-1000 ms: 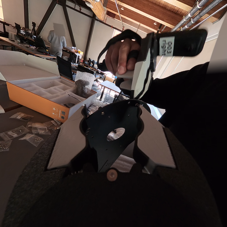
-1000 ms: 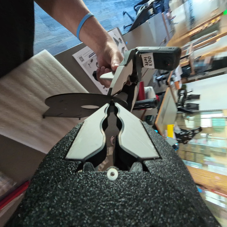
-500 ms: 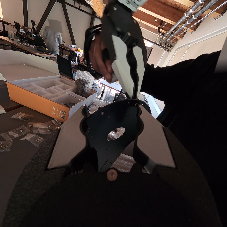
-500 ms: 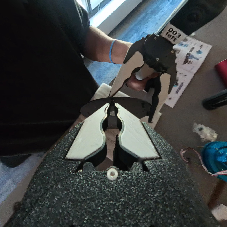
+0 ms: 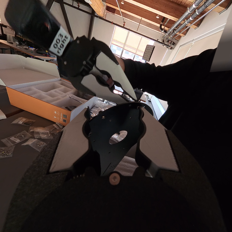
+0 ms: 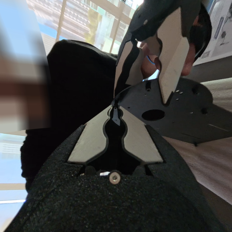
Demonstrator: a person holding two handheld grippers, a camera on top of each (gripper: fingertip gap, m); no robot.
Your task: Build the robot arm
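Left gripper (image 5: 114,123), fingers spread wide, with a black metal plate (image 5: 116,128) lying between them; the plate, rounded at its far end and pierced by a circular hole and several small screw holes, is held off the worktop (image 5: 22,163). In the right wrist view one finger of the left gripper (image 6: 167,87) lies across the plate's (image 6: 182,113) upper face, the other passing behind its edge; whether the left fingers press on the plate cannot be told. Right gripper (image 6: 114,108), fingers nearly together, pinching the plate's rim at their tips; in the left wrist view the right gripper (image 5: 135,99) comes down from the upper left to the plate's far edge. A white foam sheet (image 6: 200,163) lies below the plate. On the worktop to the left: an open orange box (image 5: 41,105) with a white compartmented insert, and near it several small clear bags (image 5: 31,135) of hardware. A person's dark sleeve (image 5: 175,77) fills the right side.
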